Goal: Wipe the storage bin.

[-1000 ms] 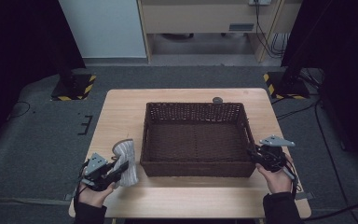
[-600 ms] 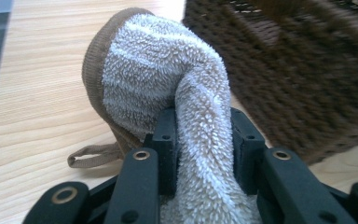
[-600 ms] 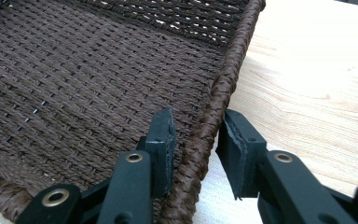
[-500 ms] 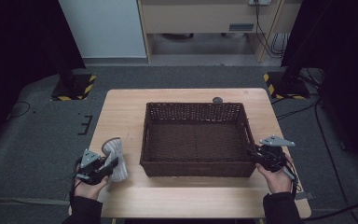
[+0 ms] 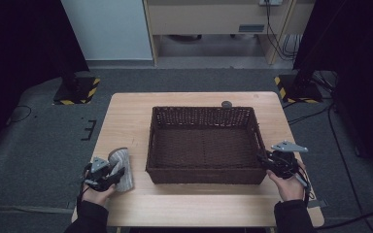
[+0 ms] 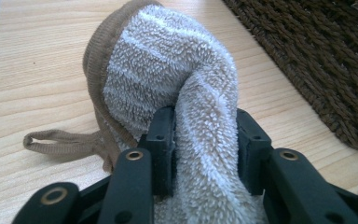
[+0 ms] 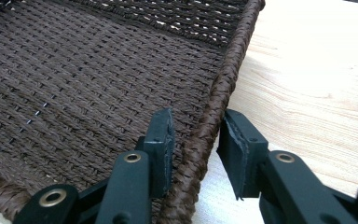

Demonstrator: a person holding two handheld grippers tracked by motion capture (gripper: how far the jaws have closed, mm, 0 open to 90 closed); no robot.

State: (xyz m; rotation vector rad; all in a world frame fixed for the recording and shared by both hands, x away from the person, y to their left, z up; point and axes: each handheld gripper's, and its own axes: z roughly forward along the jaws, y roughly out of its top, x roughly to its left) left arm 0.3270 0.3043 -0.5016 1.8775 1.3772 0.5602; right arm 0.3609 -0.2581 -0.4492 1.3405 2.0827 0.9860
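Observation:
A fluffy grey-white sock (image 5: 122,166) with a brown cuff lies on the wooden table (image 5: 131,121), left of the dark woven basket (image 5: 204,175). My left gripper (image 5: 112,175) is at its near end. In the left gripper view the sock (image 6: 168,79) runs between the pads of my left gripper (image 6: 205,140), still pinched narrow there; the jaws have just been opening. My right gripper (image 5: 264,160) is at the basket's right wall. In the right gripper view the right gripper (image 7: 195,140) straddles the braided rim (image 7: 223,79), one pad on each side of it; its jaws have eased slightly.
A small dark round object (image 5: 227,103) sits on the table behind the basket. Bare tabletop lies left of the basket and along the front edge. Stands with yellow-black bases (image 5: 75,91) are on the floor beyond the table.
The left hand has sunk with the sock, which now rests lower and flatter on the table. The right hand and the basket have stayed put.

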